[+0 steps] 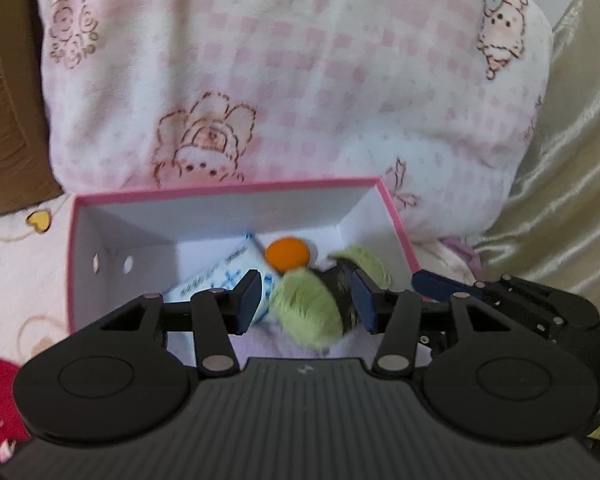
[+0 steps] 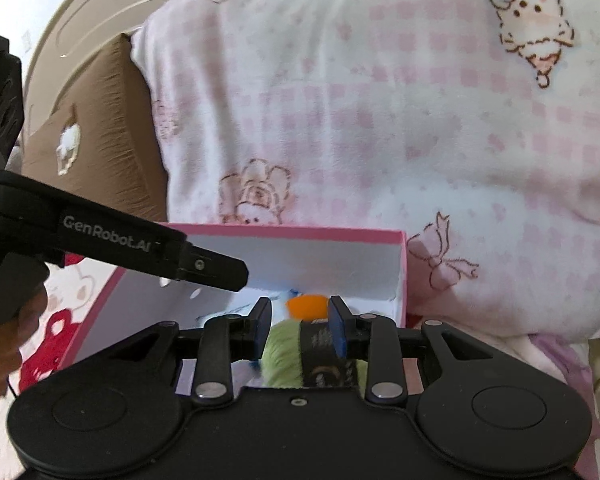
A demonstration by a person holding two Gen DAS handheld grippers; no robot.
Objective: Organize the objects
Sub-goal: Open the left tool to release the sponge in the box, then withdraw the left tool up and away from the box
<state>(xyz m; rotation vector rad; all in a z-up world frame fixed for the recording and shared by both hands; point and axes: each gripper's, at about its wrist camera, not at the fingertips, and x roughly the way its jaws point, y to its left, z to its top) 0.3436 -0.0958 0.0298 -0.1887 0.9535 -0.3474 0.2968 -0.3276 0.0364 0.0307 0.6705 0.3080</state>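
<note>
Two grippers work over one pink-rimmed box (image 1: 228, 196) on a printed bedspread (image 1: 16, 264), a big pink-check pillow (image 1: 300, 72) behind it. Left wrist view, left to right: a white tube with blue print (image 1: 216, 280) lies in the box, its long axis slanting from near-left up toward the back, partly covered by the left gripper's (image 1: 306, 302) near pad. Next, an orange ball (image 1: 287, 255) sits just beyond. Then a skein of green yarn (image 1: 308, 308) with a dark paper band lies across the box, long axis roughly left-right, blurred, its right end hidden by the far pad. The left gripper's jaws stand apart around the yarn's left half; I cannot tell if the pads touch it. A blue finger of the right gripper (image 1: 444, 286) pokes in at the far right, cut off. Right wrist view: a hand (image 2: 4, 332) holding the left gripper's (image 2: 220, 272) black body enters from the left, and only this view shows it and a brown cushion (image 2: 104, 128). The right gripper (image 2: 300, 330) pinches the yarn (image 2: 284, 348) at its dark band, pads pressed on both sides. The tube is almost wholly hidden here, the ball (image 2: 306, 306) half hidden between the fingertips.
</note>
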